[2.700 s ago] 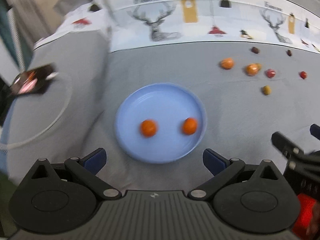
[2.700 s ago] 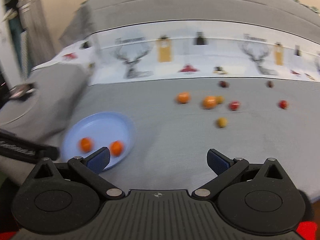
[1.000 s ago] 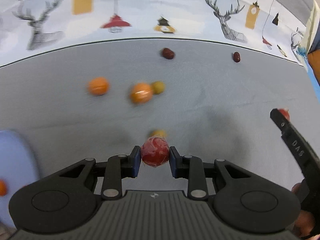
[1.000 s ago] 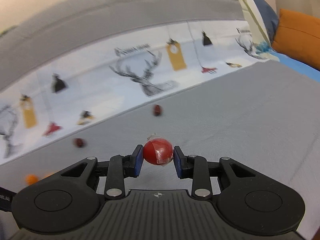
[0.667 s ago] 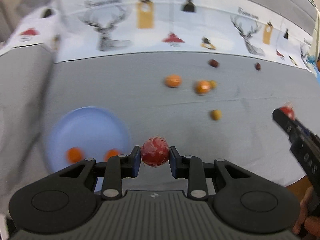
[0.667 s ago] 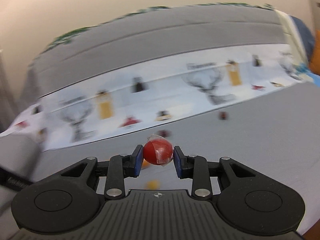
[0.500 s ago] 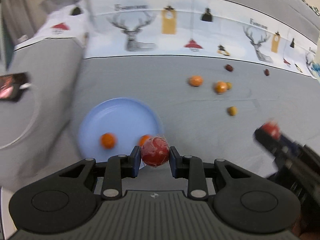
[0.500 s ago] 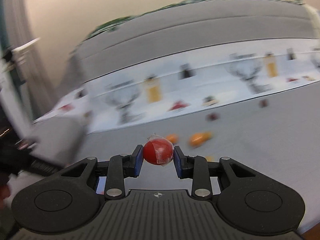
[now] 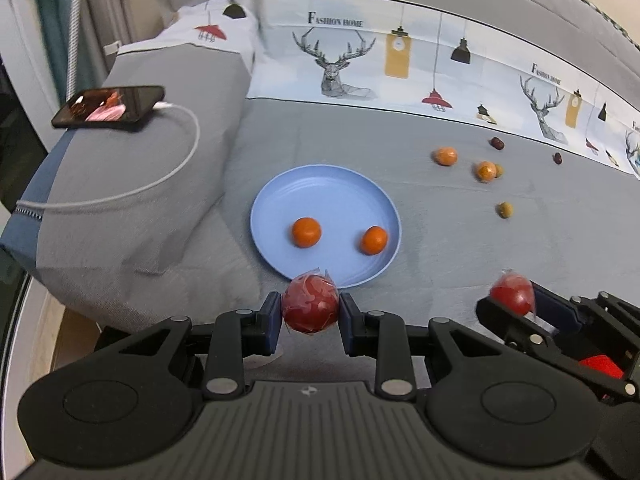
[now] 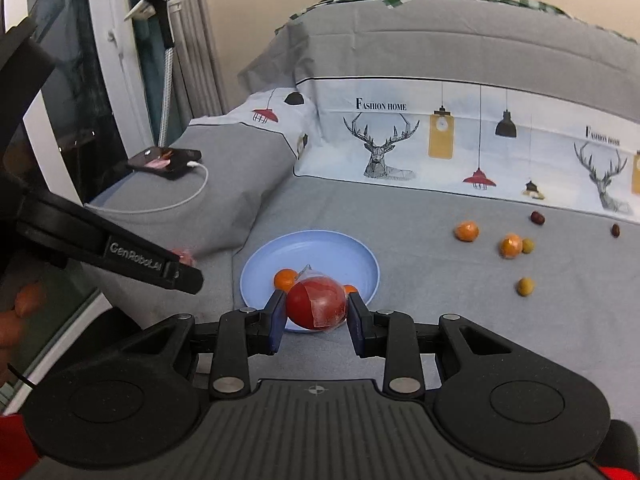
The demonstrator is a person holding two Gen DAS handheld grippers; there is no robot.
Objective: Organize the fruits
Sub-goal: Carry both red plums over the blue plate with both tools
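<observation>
Both grippers are clamped, each on 1 red wrapped fruit. In the left wrist view, the left gripper (image 9: 310, 312) pinches a round red fruit in crinkled clear wrap (image 9: 310, 303) between its blue pads. The blue plate (image 9: 280, 196) lies straight ahead at 12 o'clock from it, its near rim just beyond the held fruit. The plate is round, so it has no long axis to line up with. On it sit 2 small oranges (image 9: 306, 232), side by side and apart, with bare plate behind them.

The right gripper (image 10: 316, 312) holds the second red wrapped fruit (image 10: 316, 302). In its own view the same plate is also at 12 o'clock, partly hidden behind the fruit. In the left view this gripper sits at 3 o'clock, further off to the side of the plate, so the left one looks the nearer of the 2.

Judged from here, the coming move is a short push forward over the near rim, then release onto open plate, avoiding the 2 oranges.

Loose fruit (image 9: 444, 156) is scattered on the grey bed cover (image 9: 540, 240) at about 2 o'clock: 2 more oranges, 2 yellowish fruits, 2 dark ones. A phone (image 9: 110, 108) on a white cable rests on a pillow at 10 o'clock. Nothing stands between either gripper and the plate.
</observation>
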